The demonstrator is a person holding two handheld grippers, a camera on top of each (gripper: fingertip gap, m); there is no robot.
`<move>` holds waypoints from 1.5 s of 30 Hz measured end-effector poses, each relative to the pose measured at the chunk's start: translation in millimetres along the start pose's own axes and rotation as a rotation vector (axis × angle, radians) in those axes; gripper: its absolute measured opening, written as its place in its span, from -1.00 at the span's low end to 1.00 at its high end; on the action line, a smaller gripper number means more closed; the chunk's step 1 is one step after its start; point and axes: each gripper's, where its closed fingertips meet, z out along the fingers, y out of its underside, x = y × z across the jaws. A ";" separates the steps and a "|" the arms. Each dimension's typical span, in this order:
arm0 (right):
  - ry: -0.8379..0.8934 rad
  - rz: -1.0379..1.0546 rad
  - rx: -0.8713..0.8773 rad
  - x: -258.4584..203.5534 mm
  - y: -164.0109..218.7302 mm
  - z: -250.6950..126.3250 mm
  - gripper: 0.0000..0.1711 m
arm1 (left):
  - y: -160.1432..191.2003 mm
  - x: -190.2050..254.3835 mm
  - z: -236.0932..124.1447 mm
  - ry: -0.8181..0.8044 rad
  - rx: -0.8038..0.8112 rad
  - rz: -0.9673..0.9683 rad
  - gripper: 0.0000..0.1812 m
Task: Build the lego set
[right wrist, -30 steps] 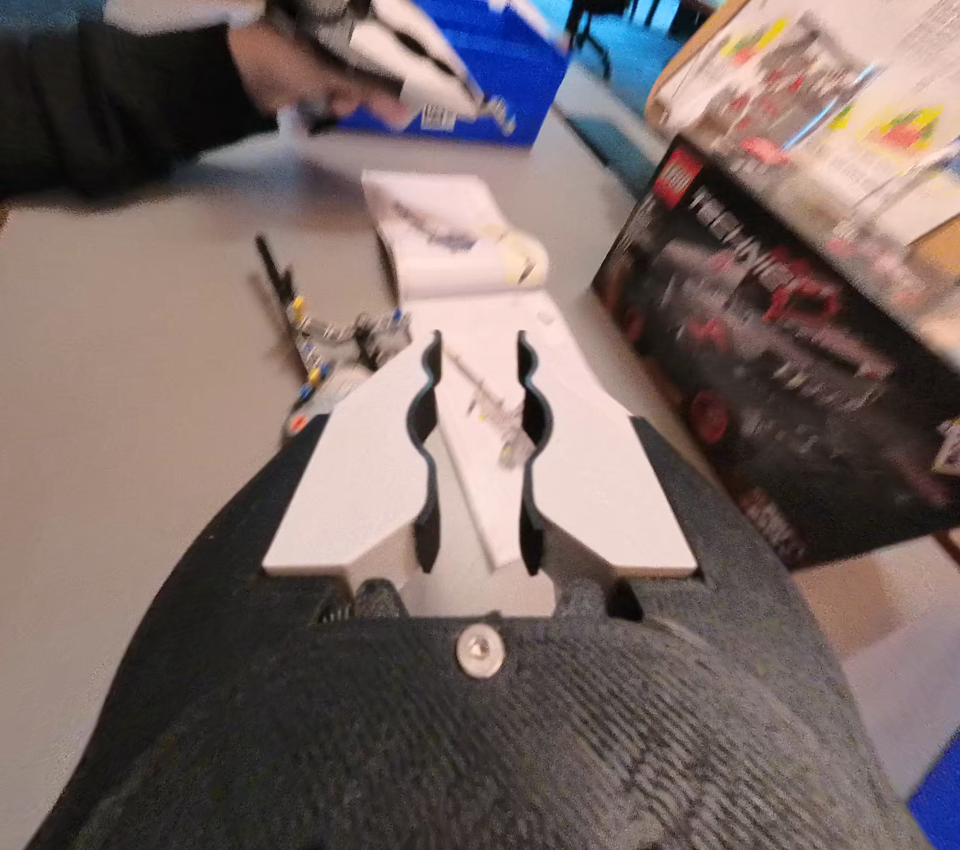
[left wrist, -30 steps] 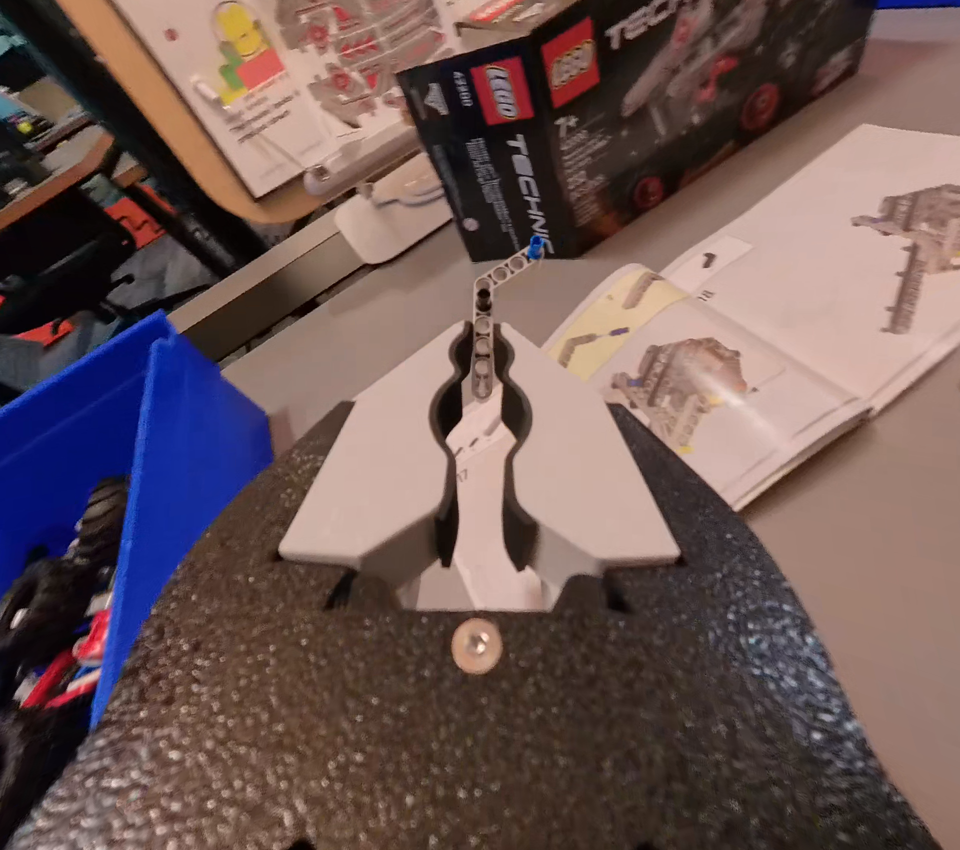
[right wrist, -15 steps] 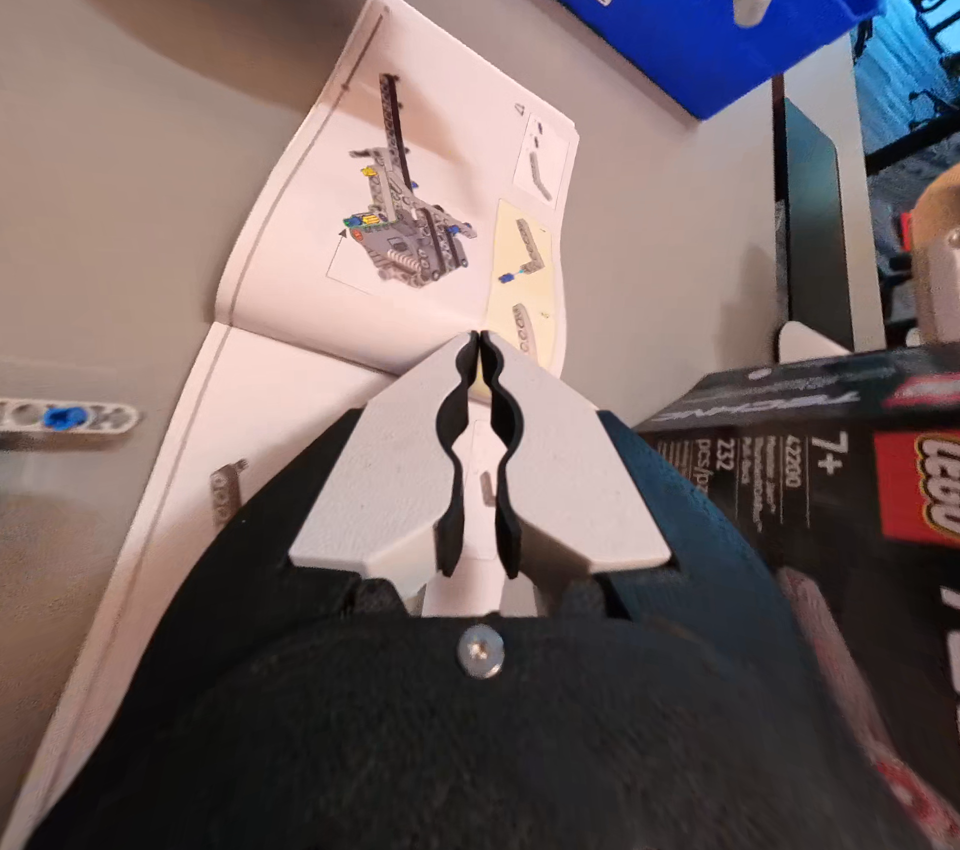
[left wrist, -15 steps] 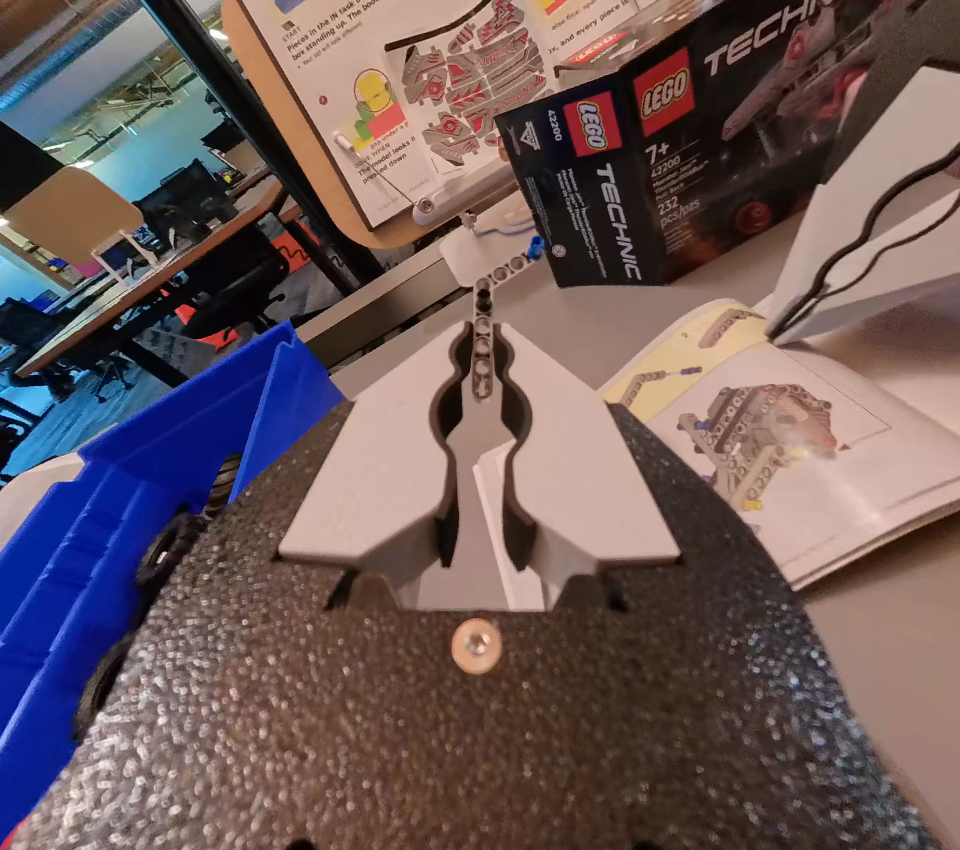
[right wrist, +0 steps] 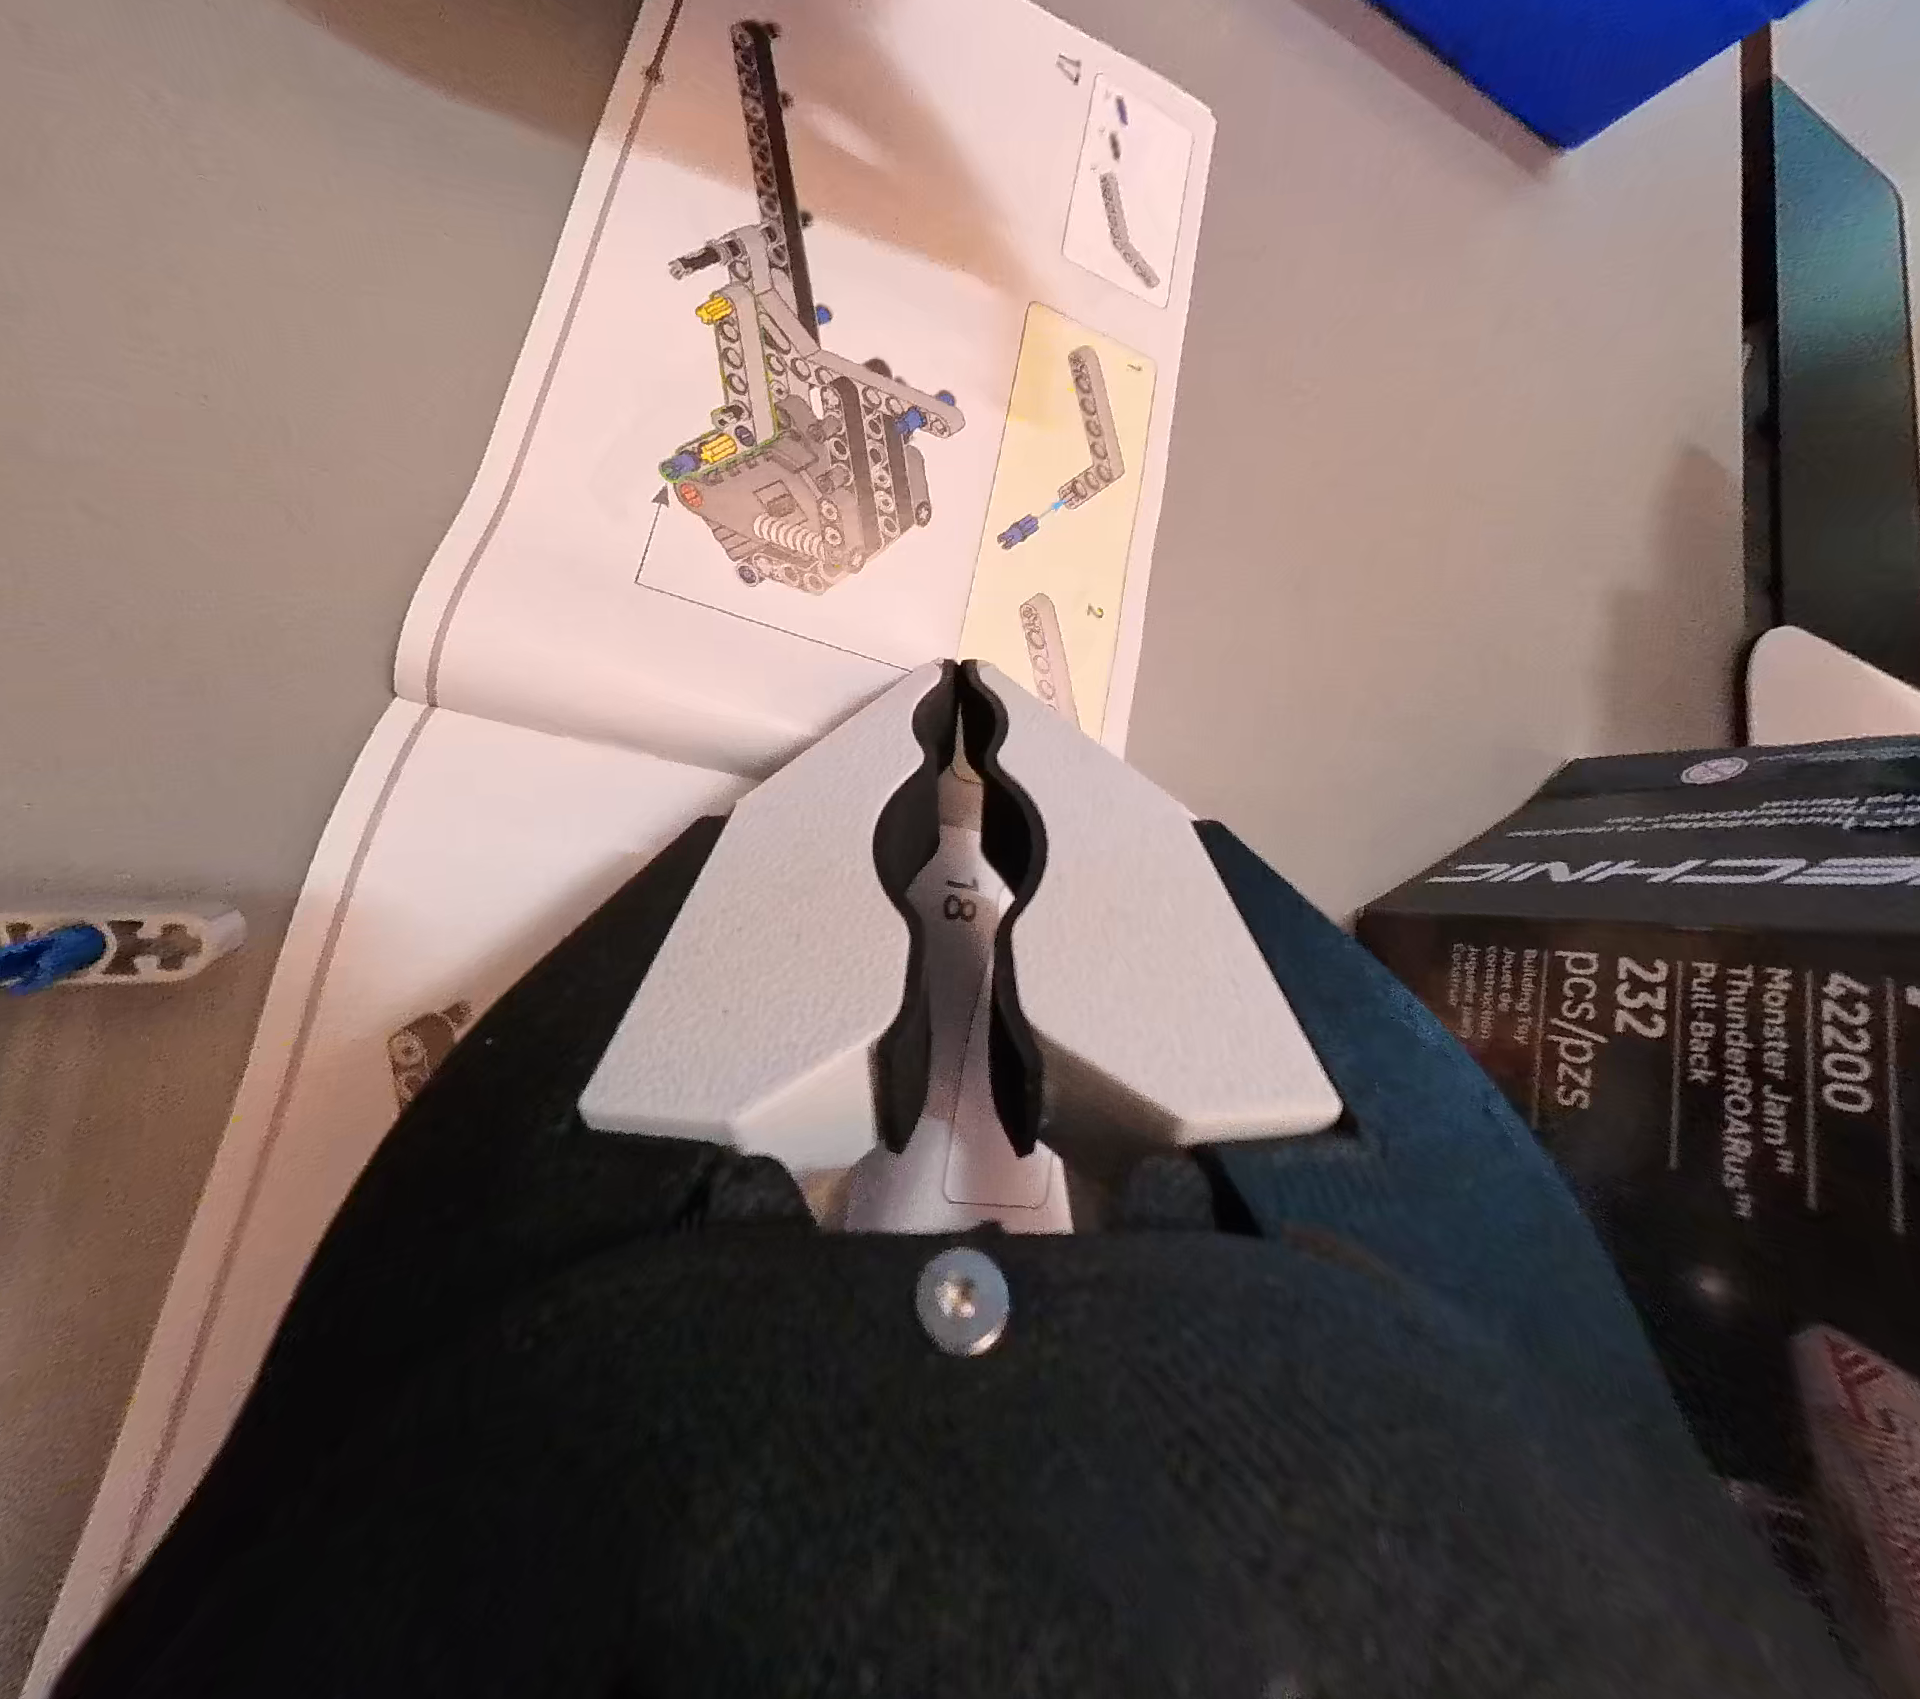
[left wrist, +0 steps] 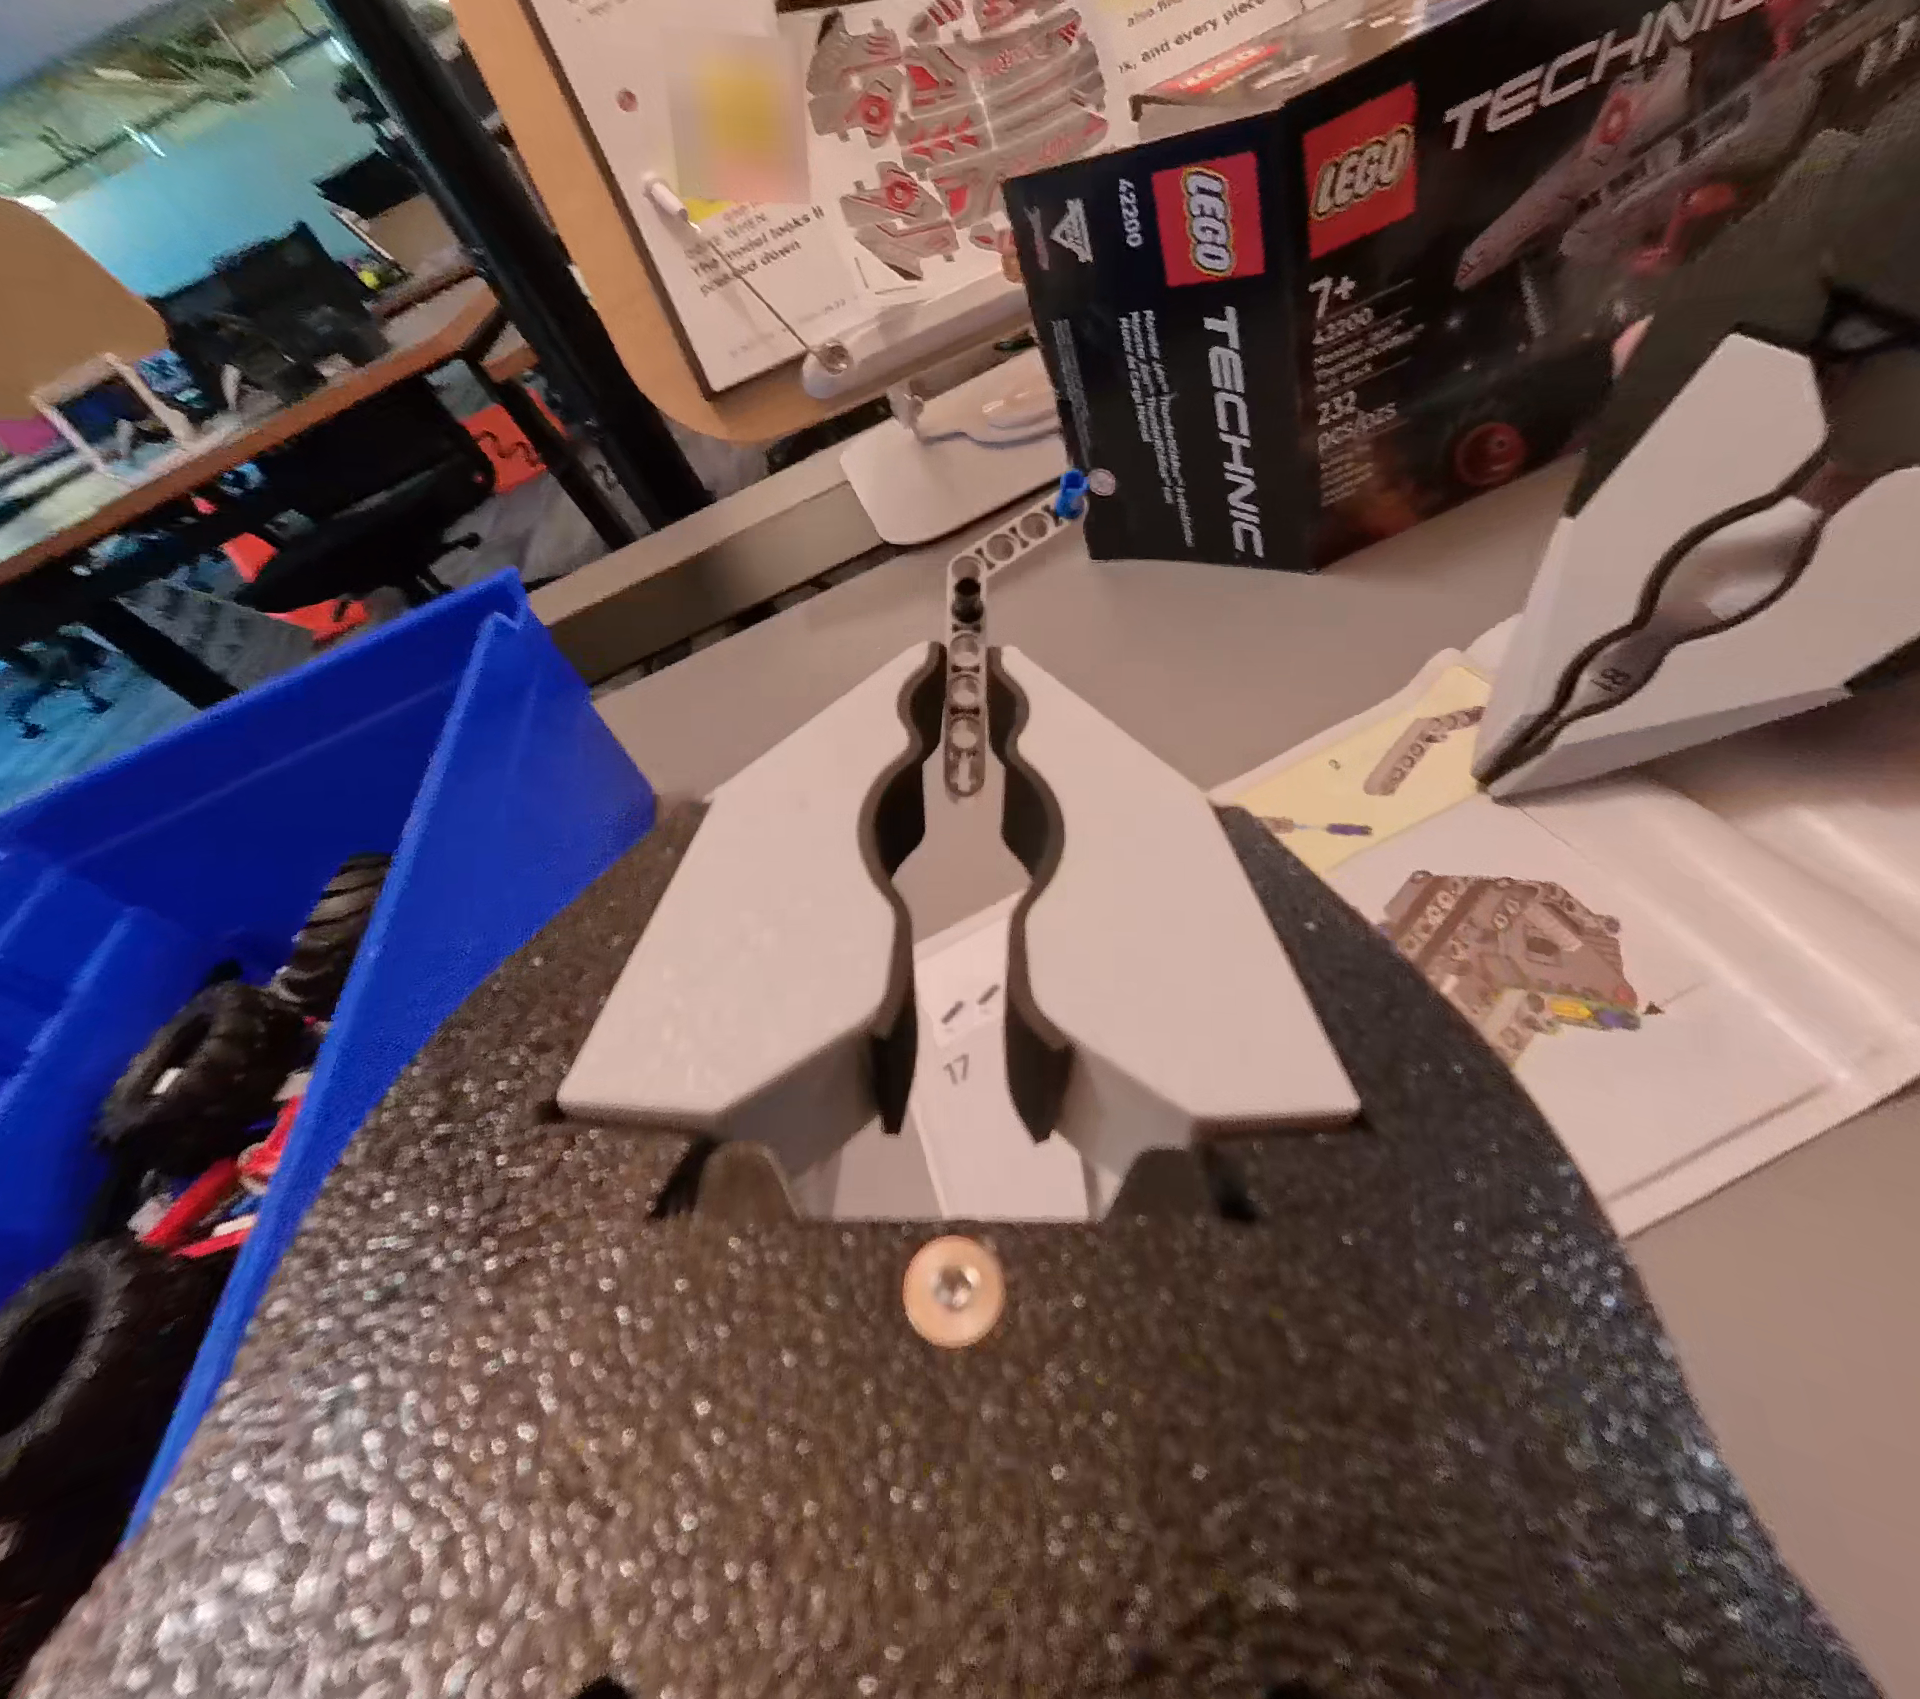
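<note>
- The left gripper point(left wrist: 964, 693) is clamped on a grey angled beam point(left wrist: 968, 673), gripping its straight lower section; the upper section bends to the right and carries a blue pin point(left wrist: 1070, 494) at its tip.
- The beam is held clear of the grey table point(left wrist: 1143, 641), in front of the black set box point(left wrist: 1455, 278).
- The right gripper point(right wrist: 958, 675) has its tips closed together, pressing down on the open instruction booklet point(right wrist: 582, 361) at the lower edge of the page.
- A blue parts bin point(left wrist: 312, 797), left of the left gripper, holds black tyres point(left wrist: 208, 1067) and mixed pieces.
- A second grey beam point(right wrist: 125, 943) with a blue pin lies on the table, left of the booklet.
</note>
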 end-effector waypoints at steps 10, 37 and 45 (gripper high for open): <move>-0.030 0.080 0.055 -2.1 -3.2 1.6 -1.00 | -11.4 15.5 -8.3 0.043 0.037 0.127 -0.95; -0.039 0.054 0.091 -5.5 -6.7 -0.2 -1.00 | -4.8 100.3 -54.9 0.411 0.178 0.278 -0.95; -0.029 -0.008 0.104 -7.1 -13.8 4.5 -1.00 | 2.0 87.7 -59.5 0.405 0.162 0.283 -0.95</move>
